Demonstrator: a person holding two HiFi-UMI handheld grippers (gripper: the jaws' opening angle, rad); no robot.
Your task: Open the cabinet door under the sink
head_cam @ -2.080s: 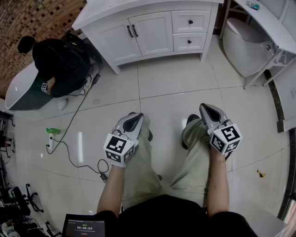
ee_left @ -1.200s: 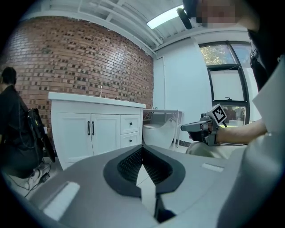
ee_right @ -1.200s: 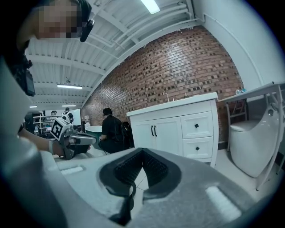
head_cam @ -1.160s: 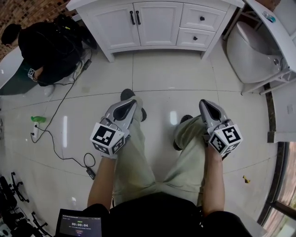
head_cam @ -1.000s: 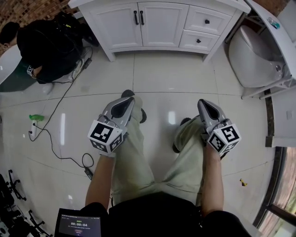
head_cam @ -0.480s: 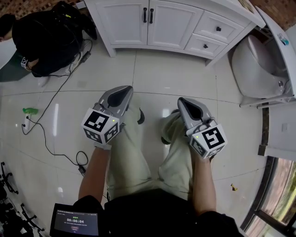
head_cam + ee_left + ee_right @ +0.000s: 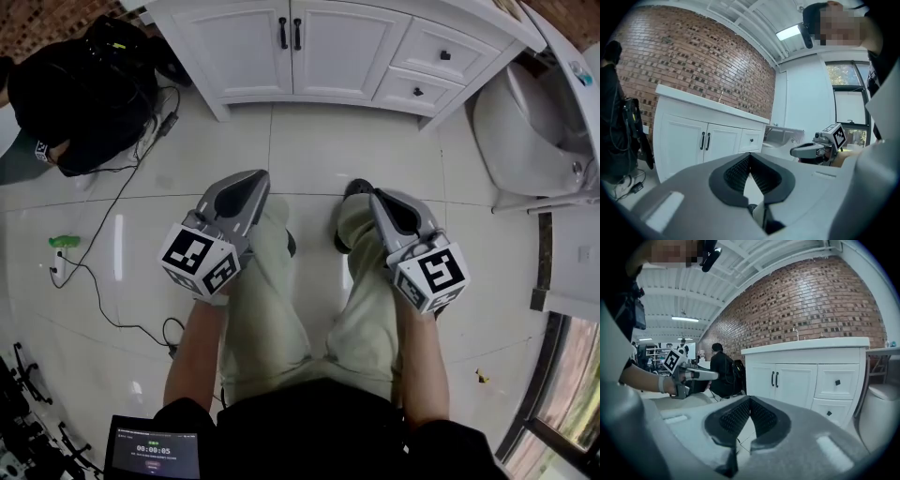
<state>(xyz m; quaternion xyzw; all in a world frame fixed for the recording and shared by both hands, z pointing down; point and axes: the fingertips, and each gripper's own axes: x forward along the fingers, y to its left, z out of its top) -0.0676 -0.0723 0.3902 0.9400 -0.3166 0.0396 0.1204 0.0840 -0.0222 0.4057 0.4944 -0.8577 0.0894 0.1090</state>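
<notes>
While the cabinet (image 7: 319, 56) is shut, the left gripper (image 7: 253, 178) and the right gripper (image 7: 380, 199) hold nothing

As the person looks down in the head view, the cabinet sits at 12 o'clock, by the top edge. Its two doors (image 7: 342, 47) are flat and closed, side by side. Two thin black handles (image 7: 290, 33) stand where the doors meet. At 1 o'clock, just beside the doors, are two drawers (image 7: 431, 70) with small black knobs.

The left gripper is over the left leg (image 7: 267, 309), a bit toward 9 o'clock from the middle. The right gripper is over the right leg (image 7: 370, 300), a bit toward 3 o'clock. Both point toward 12 o'clock, at the cabinet. They are well apart from it, with bare white floor (image 7: 319, 141) between.

In the left gripper view, the two black fingers (image 7: 733, 173) are pressed together at the tip, with nothing between them. The cabinet shows past them at 10 o'clock. In the right gripper view, the fingers (image 7: 733, 418) are together too, and empty. There the cabinet is at 1 o'clock.

At 10 o'clock in the head view, someone in black (image 7: 75, 89) is low on the floor beside the cabinet. A black cable (image 7: 120, 195) runs from there toward 8 o'clock. A small screen (image 7: 150, 455) is at 7 o'clock.
</notes>
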